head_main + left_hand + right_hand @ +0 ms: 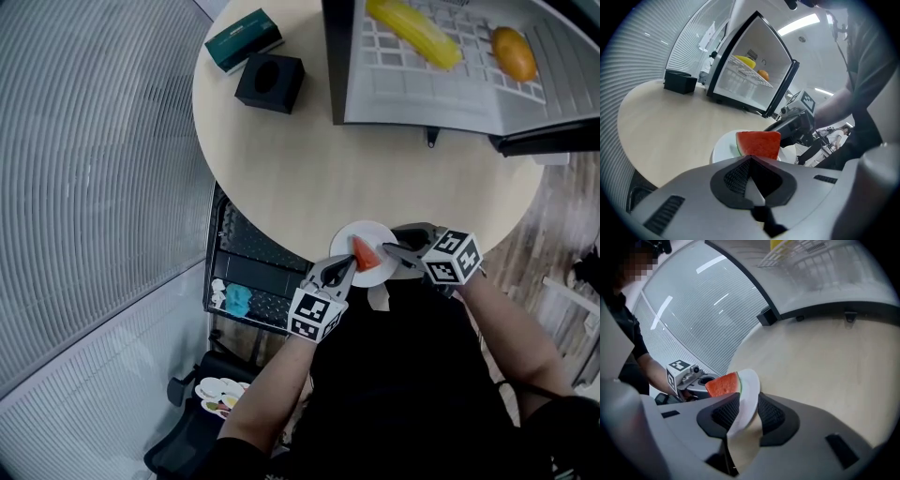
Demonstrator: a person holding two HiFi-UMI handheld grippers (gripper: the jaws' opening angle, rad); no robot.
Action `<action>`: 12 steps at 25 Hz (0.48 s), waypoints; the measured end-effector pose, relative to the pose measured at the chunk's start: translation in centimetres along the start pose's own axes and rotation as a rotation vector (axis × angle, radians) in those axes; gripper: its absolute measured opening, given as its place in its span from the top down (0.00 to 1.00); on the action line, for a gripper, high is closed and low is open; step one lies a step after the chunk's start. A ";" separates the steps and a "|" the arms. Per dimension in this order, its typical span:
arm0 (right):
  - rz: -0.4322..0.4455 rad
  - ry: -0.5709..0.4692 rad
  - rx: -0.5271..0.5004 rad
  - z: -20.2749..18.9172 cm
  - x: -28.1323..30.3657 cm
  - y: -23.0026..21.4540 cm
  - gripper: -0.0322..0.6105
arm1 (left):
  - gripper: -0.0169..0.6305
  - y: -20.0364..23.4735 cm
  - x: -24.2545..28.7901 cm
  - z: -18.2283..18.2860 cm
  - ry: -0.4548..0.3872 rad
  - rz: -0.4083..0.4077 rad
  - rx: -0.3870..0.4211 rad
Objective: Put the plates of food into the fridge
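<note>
I have the right gripper (389,251) pinched on the right rim of the white plate (370,232). Its own view shows this best: the right gripper (743,404) has both pads pressed against the plate (749,385), one on each face of the rim. The jaws stand only as far apart as the plate is thick.

The plate sits at the near edge of the round table (309,159), right in front of me. It carries one wedge of watermelon (366,253). In the right gripper view the watermelon (723,385) shows beyond the plate's edge.

My left gripper (345,272) is at the plate's near-left side. In its own view the left gripper (750,161) has its jaws drawn together, tips meeting, just short of the watermelon (758,143) and the plate (724,147). I see nothing clamped between them. I cannot tell whether the tips touch the rim.

The fridge (412,94) stands open at the far right of the table, well apart from the plate. A banana (412,30) and an orange (514,53) lie on its wire shelf. At the far left of the table are a black box (270,82) and, just beyond it, a green box (244,39).
</note>
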State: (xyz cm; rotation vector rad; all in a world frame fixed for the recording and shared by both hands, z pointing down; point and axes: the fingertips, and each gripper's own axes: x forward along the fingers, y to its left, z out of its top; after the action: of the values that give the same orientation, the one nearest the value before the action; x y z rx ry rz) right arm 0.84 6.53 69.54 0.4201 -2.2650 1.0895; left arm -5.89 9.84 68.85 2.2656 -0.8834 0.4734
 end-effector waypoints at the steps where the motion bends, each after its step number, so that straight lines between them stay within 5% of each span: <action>1: 0.021 0.016 0.017 0.1 0.2 0.1 0.75 | 0.97 0.0 -0.1 0.0 -0.009 -0.003 0.003; 6: 0.139 0.099 0.148 0.0 0.3 0.0 0.76 | 0.97 -0.2 -0.2 0.1 -0.021 -0.039 -0.001; 9: 0.090 0.112 0.224 0.3 0.9 -0.9 0.87 | 0.97 -0.1 -0.3 0.4 -0.025 -0.050 -0.014; 12: 0.025 0.095 0.210 1.2 1.4 -1.5 0.87 | 0.97 0.1 -0.1 0.7 -0.032 -0.034 -0.028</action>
State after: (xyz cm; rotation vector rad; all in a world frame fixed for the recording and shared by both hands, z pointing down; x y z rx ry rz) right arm 0.04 4.65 70.76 0.4153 -2.0870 1.3381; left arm -6.01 9.36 68.35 2.2654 -0.8605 0.4077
